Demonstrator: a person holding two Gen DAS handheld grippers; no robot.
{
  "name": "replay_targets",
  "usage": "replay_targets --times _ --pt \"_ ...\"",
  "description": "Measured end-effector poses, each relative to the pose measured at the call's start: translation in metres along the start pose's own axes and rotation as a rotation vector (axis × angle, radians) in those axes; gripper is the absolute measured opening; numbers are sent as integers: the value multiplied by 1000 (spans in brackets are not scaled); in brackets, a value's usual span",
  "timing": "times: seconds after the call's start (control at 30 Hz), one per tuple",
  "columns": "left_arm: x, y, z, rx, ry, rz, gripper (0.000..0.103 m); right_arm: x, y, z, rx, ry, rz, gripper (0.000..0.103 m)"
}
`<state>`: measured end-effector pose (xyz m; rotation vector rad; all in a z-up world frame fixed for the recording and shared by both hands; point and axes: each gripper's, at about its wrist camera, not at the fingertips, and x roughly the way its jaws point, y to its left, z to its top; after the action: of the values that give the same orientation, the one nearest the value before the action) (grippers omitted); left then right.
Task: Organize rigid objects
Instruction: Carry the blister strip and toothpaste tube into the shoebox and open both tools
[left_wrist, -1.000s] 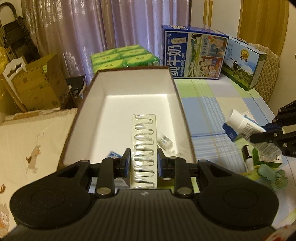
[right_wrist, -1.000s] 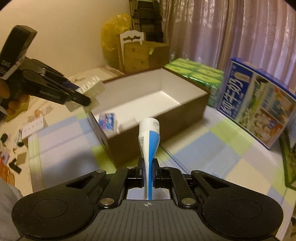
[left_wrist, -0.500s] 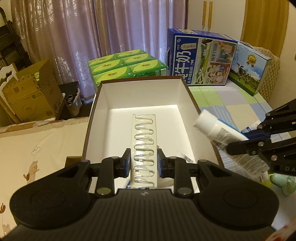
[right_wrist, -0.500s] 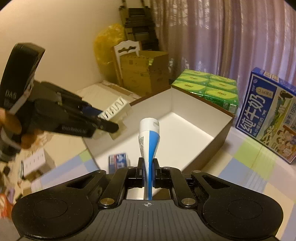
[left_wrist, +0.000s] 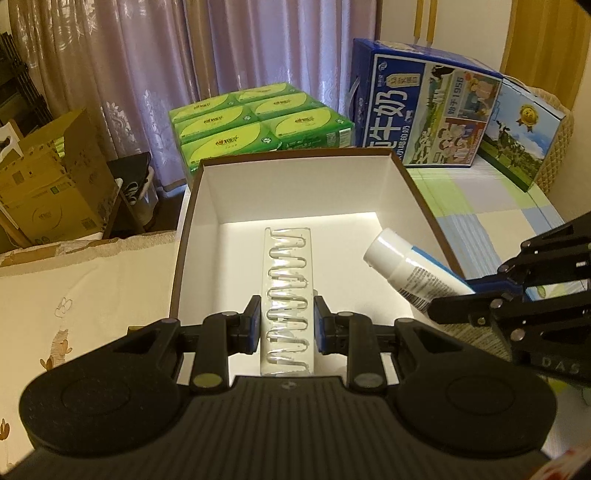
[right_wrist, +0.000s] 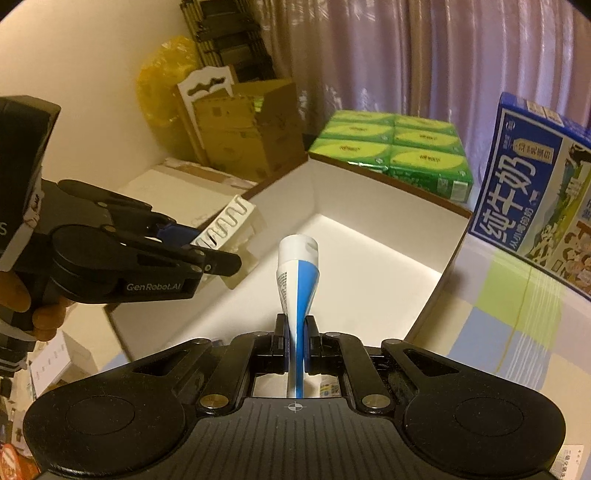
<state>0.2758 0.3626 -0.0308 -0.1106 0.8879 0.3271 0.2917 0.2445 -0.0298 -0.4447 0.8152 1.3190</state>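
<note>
My left gripper (left_wrist: 287, 320) is shut on a long clear plastic blister tray (left_wrist: 287, 288) with a row of moulded cells, held above the open brown box (left_wrist: 295, 158) with white inside walls. My right gripper (right_wrist: 294, 334) is shut on the flat crimped end of a white and blue tube (right_wrist: 297, 269), cap end pointing forward over the same box (right_wrist: 458, 212). In the left wrist view the tube (left_wrist: 410, 273) reaches in over the box's right wall, held by the right gripper (left_wrist: 469, 299). In the right wrist view the left gripper (right_wrist: 221, 254) holds the blister tray (right_wrist: 229, 221) over the box's left wall.
Behind the box stand green tissue packs (left_wrist: 258, 122) and a blue milk carton case (left_wrist: 424, 110), with a second printed case (left_wrist: 524, 136) at the far right. A cardboard box (left_wrist: 48, 184) sits at the left. The checked tablecloth (right_wrist: 517, 314) lies right of the box.
Both grippers have carried their loads over the box. The tube came in from the right over the box's right wall, and the blister tray moved further over the box's inside.
</note>
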Motion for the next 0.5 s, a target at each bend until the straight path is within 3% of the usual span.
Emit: replay_targets --times 0.5 --pt "52 10 9 -24 77 -4 23 54 -32 14 49 90 -77 3"
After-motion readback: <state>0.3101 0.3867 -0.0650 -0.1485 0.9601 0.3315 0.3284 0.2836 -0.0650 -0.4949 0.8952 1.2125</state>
